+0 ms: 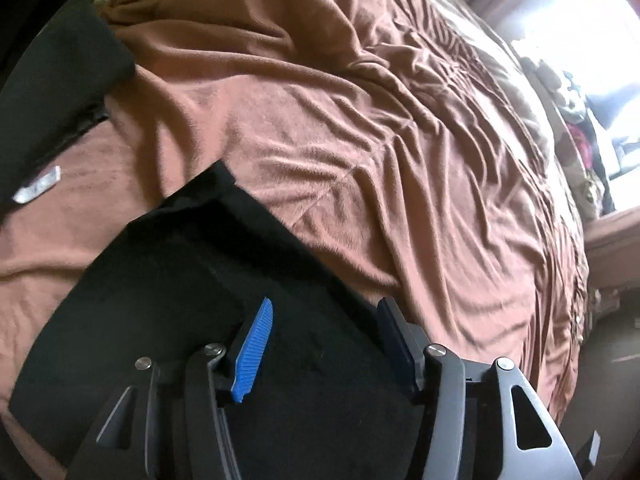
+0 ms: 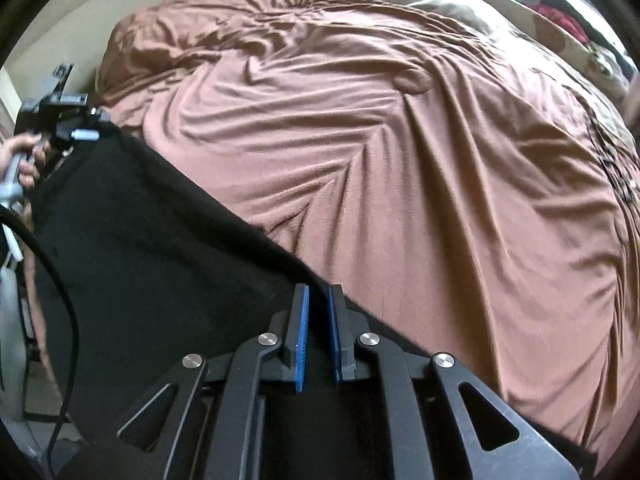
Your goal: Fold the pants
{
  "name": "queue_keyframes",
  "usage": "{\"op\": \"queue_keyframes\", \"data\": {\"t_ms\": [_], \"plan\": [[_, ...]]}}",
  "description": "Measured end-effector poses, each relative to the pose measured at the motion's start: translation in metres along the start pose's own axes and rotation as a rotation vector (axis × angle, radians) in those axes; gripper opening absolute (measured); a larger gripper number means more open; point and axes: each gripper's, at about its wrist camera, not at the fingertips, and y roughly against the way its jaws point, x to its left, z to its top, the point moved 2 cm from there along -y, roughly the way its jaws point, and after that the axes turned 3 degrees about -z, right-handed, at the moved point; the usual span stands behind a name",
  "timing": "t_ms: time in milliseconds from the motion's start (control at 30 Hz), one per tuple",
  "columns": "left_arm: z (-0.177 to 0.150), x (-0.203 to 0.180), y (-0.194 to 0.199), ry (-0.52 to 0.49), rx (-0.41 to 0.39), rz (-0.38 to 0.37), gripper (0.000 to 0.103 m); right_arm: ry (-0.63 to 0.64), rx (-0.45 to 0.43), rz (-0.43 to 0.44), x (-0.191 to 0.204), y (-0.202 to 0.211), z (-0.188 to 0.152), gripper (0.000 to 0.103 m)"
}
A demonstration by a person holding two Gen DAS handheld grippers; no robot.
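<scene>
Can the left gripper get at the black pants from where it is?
Probably yes. The left gripper hangs right over the black pants on the brown blanket, its jaws apart and nothing between them and the cloth. No other thing lies in the way.

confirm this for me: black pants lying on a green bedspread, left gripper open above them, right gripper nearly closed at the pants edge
Not quite: the bedspread is a brownish pink, not green, as both wrist views show. The rest stands: the black pants lie on it, the left gripper is open above them, and the right gripper is nearly closed at the pants edge.
</scene>
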Motion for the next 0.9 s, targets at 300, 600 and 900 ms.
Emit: {"op": "queue_keyframes", "data": {"t_ms": [300, 600, 900], "plan": [[-0.041, 0.015, 0.045, -0.116, -0.006, -0.057, 0.057, -0.082, -0.038, -0.005, 0.007, 0.056, -0.033, 0.045], [-0.09, 0.033, 0.067, -0.195, 0.009, -0.113, 0.058, -0.172, -0.062, 0.005, 0.02, 0.1, -0.066, 0.046], [-0.111, 0.079, 0.094, -0.161, -0.015, -0.154, 0.058, -0.256, -0.093, -0.013, 0.03, 0.129, -0.096, 0.046]]}}
